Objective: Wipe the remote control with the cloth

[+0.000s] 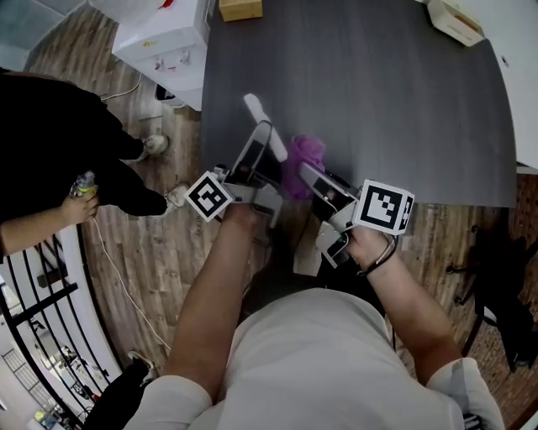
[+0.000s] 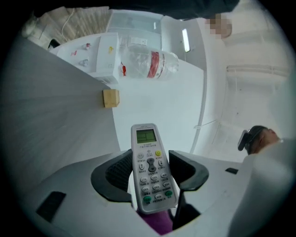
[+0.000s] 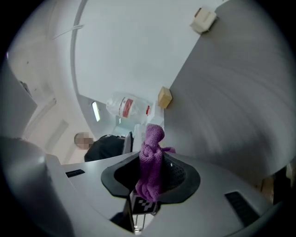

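My left gripper (image 2: 149, 170) is shut on a white remote control (image 2: 150, 167), held by its lower half with the buttons and small screen facing the camera. In the head view the remote control (image 1: 264, 126) sticks up and away over the dark table (image 1: 403, 101), with the left gripper (image 1: 256, 164) below it. My right gripper (image 3: 152, 176) is shut on a bunched purple cloth (image 3: 150, 166). The cloth (image 1: 303, 161) sits just right of the remote's lower end in the head view, and a purple bit shows under the remote in the left gripper view.
A small tan block (image 1: 240, 8) lies at the table's far edge, a pale box (image 1: 455, 21) at the far right corner. A white cabinet (image 1: 164, 42) stands left of the table. Another person in black (image 1: 59, 159) stands at the left on the wood floor.
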Tool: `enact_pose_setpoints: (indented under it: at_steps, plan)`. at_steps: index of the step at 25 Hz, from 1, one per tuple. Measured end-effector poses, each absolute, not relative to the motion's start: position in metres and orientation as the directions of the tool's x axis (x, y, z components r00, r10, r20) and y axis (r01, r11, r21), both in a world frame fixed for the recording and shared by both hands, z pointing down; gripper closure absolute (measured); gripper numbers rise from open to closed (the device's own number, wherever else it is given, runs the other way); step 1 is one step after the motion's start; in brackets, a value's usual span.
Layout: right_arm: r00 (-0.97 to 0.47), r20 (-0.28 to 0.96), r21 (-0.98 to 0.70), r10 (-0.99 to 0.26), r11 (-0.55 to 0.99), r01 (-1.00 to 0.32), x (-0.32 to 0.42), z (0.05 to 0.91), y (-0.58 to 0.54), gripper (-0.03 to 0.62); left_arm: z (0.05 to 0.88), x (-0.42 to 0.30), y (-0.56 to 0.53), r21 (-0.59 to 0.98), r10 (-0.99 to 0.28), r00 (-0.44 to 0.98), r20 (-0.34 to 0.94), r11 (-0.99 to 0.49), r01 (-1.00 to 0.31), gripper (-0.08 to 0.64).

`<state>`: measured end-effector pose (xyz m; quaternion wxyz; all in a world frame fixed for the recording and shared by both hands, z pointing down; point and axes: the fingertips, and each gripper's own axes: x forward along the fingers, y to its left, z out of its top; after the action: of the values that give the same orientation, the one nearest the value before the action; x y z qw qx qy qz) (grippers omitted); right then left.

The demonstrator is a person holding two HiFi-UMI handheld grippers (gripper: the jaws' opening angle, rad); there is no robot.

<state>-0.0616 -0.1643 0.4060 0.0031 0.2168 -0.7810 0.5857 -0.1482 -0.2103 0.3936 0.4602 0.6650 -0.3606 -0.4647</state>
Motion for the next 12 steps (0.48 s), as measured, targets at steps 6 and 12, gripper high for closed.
enact_pose_setpoints:
  at_steps: [6,12]
  plan:
    - [-0.955,0.133,-0.952,-0.265,0.235,-0.197,-0.061,0.356,-0.14,0.488,0.413,-0.137,-0.208,0.926,-0.899,0.421,-0.124,-0.257,-0.278,0.316]
    - [-0.902,0.256,-0.509,-0.348,0.745,-0.431,-0.035,0.31,-0.203,0.488,0.431,-0.1,-0.173,0.631,-0.728,0.652,0.211,-0.408,-0.66,0.316]
